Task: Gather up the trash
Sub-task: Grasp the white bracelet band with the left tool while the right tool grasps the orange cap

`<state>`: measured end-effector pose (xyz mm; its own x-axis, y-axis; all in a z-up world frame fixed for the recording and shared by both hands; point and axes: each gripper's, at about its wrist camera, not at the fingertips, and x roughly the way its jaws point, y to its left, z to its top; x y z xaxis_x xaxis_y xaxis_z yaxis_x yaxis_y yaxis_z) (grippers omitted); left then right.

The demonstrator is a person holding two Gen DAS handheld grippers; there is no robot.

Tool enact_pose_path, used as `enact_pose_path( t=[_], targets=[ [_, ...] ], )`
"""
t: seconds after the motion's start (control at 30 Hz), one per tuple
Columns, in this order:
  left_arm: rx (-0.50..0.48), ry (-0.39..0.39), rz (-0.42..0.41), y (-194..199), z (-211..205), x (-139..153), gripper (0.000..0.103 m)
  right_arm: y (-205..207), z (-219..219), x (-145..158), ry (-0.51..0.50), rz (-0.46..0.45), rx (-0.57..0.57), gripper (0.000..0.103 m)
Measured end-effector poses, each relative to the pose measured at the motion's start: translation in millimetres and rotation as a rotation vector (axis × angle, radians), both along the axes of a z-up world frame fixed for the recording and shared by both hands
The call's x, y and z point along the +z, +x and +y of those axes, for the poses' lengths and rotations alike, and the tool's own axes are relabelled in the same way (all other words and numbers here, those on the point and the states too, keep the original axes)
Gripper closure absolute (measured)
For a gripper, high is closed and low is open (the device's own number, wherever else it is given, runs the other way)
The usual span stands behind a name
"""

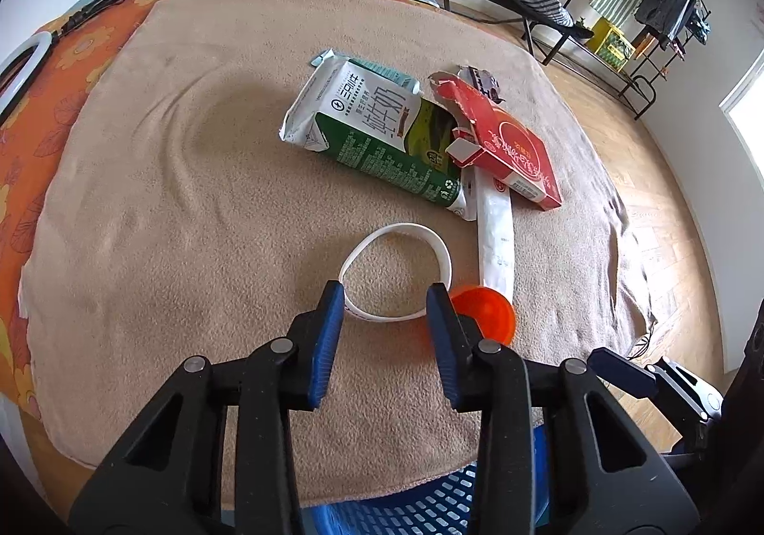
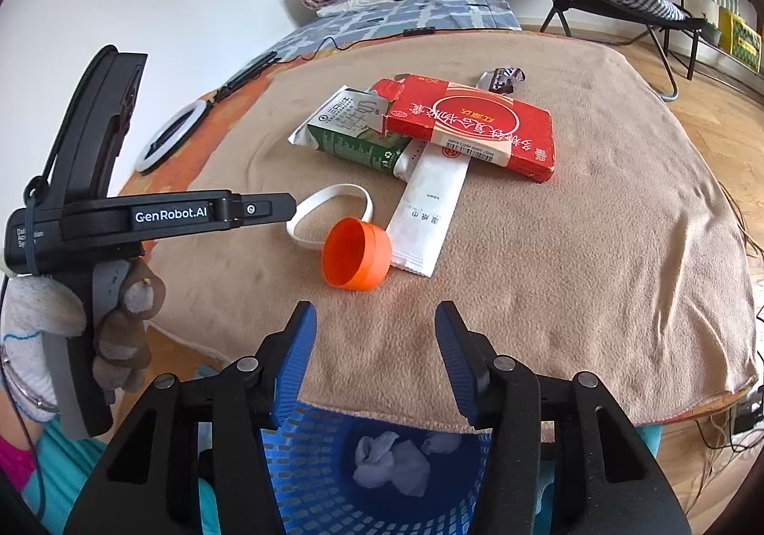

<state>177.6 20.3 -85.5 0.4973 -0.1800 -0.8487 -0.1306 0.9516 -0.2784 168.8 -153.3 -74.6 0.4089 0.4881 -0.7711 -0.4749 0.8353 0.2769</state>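
**Both claws spread at the blanket's near edge**

My left gripper (image 1: 384, 296) gaped over the white band (image 1: 396, 270); my right gripper (image 2: 375, 318) hung spread, empty. Bare blanket (image 2: 573, 272) lay rightward. Orange cap (image 2: 355, 253) touched the band; blue basket (image 2: 305, 463) waited below.

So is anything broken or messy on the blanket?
Yes. The red box has a ripped-open end with ragged flaps and lies crooked across the squashed milk carton. An orange cap lies tipped on its side. Nothing looks spilled.
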Motion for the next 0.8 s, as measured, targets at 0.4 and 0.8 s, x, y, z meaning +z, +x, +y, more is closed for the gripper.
enact_pose_path(
  t=[0.4,0.8],
  targets=[
    [0.040,-0.005,0.049,16.4,16.3,-24.6,0.084,30.9,27.1,-15.2,-0.047,0.018,0.005,0.071],
    [0.005,0.079,0.048,25.7,-2.6,-33.2,0.099,46.8,35.4,-34.6,-0.099,0.033,-0.012,0.095]
  ],
)
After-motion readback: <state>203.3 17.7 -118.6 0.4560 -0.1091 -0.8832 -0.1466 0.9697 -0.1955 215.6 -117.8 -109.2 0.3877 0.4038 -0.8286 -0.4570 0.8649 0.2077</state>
